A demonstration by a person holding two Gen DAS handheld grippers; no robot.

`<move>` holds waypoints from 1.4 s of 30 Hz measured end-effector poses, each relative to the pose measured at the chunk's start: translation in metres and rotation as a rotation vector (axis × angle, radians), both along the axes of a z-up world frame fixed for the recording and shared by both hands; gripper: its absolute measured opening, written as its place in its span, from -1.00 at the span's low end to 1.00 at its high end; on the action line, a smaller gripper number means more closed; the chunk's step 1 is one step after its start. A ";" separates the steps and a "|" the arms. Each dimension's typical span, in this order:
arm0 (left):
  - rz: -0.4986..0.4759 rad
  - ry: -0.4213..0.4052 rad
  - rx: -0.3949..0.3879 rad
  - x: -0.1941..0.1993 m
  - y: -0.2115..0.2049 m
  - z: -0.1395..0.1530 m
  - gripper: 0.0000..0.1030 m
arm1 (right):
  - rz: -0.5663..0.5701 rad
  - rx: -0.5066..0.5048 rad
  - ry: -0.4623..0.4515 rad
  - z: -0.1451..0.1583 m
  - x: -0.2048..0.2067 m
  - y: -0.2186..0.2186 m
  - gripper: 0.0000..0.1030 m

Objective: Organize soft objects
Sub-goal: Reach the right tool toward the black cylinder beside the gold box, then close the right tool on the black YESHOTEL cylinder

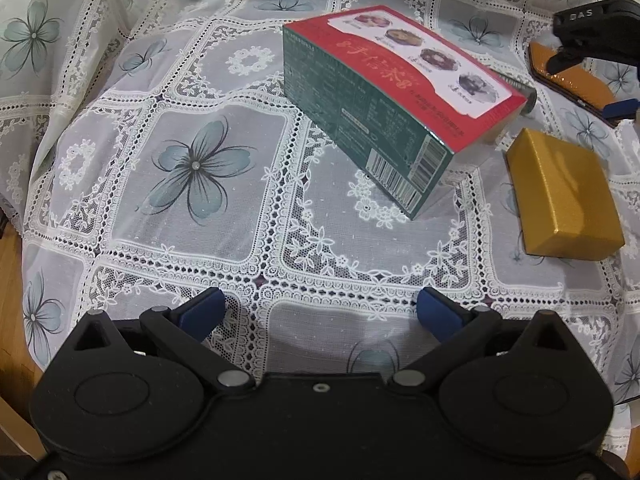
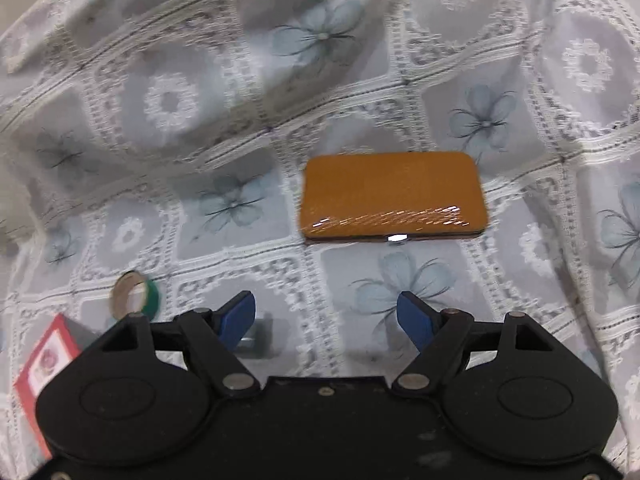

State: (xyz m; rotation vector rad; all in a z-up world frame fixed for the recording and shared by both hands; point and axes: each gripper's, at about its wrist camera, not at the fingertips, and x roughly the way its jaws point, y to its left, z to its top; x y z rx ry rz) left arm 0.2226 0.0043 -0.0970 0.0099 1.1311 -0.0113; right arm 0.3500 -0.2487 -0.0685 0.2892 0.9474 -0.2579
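The surface is covered by a white lace cloth printed with grey-blue flowers; at the left edge of the left wrist view the cloth hangs over bare wood flooring. Only the left wrist view shows the whole red-and-green carton, tilted with one end raised, and the gold box lying flat just to its right. Only the right wrist view shows the entire orange case, flat on the cloth ahead of the right tool, and a small green tape roll near a corner of the carton. The right tool is open and empty. The left tool is likewise spread wide with nothing between its blue pads, above bare cloth.
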 end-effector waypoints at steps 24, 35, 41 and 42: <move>0.012 -0.267 0.079 0.071 0.028 0.086 0.93 | 0.077 0.028 0.059 -0.023 0.030 0.068 0.57; -0.078 -0.268 0.085 0.115 -0.005 0.097 0.93 | 0.100 0.026 0.066 -0.029 0.027 0.060 0.33; -0.149 -0.230 0.087 0.151 -0.034 0.092 0.93 | 0.106 0.001 0.059 -0.028 0.018 0.046 0.33; -0.160 -0.218 0.094 0.158 -0.041 0.090 0.93 | 0.103 0.002 0.057 -0.028 0.017 0.043 0.33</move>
